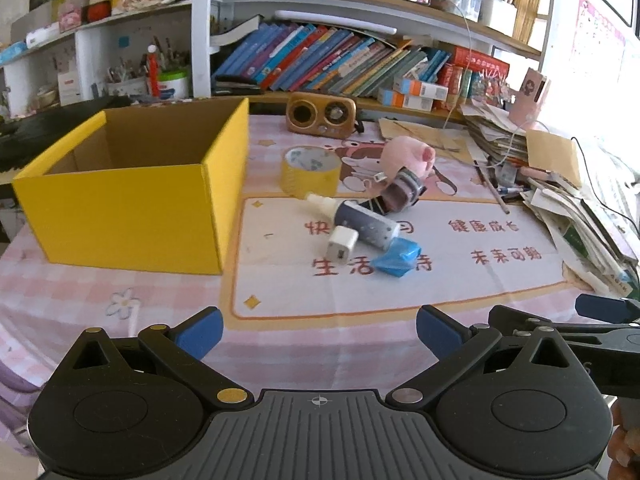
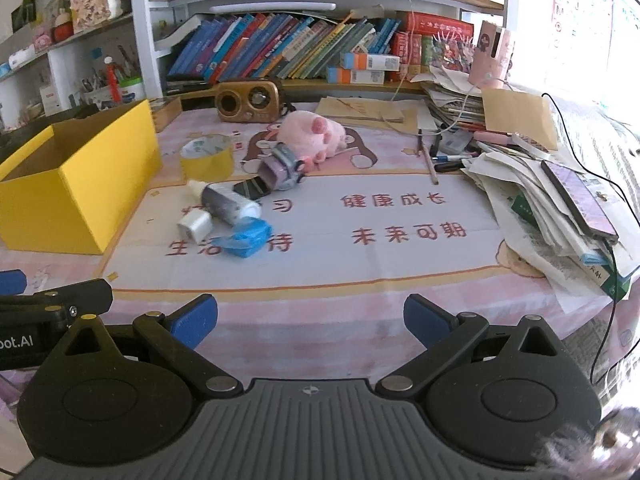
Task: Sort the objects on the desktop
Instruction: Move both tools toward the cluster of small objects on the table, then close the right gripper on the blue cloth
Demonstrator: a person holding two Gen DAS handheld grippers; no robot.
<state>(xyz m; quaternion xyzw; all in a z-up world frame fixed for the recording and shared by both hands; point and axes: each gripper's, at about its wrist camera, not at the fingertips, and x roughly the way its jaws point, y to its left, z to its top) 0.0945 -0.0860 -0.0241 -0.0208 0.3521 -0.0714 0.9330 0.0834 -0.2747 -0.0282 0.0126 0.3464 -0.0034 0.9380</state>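
An open yellow box [image 1: 132,200] [image 2: 76,184] stands at the left of the table. Right of it lies a cluster: a yellow tape roll [image 1: 310,172] [image 2: 207,158], a grey bottle [image 1: 366,226] [image 2: 228,202], a white charger [image 1: 342,245] [image 2: 195,226], a blue wrapper [image 1: 396,258] [image 2: 246,238], a purple tape roll [image 1: 402,192] [image 2: 280,170] and a pink plush pig [image 1: 408,156] [image 2: 312,134]. My left gripper [image 1: 319,334] is open and empty near the table's front edge. My right gripper [image 2: 311,322] is open and empty beside it.
A brown retro radio [image 1: 322,114] [image 2: 248,100] stands at the back. Stacked papers, envelopes and pens [image 1: 560,184] [image 2: 540,184] crowd the right side, with a phone [image 2: 580,200] on top. Bookshelves [image 1: 340,60] rise behind the table.
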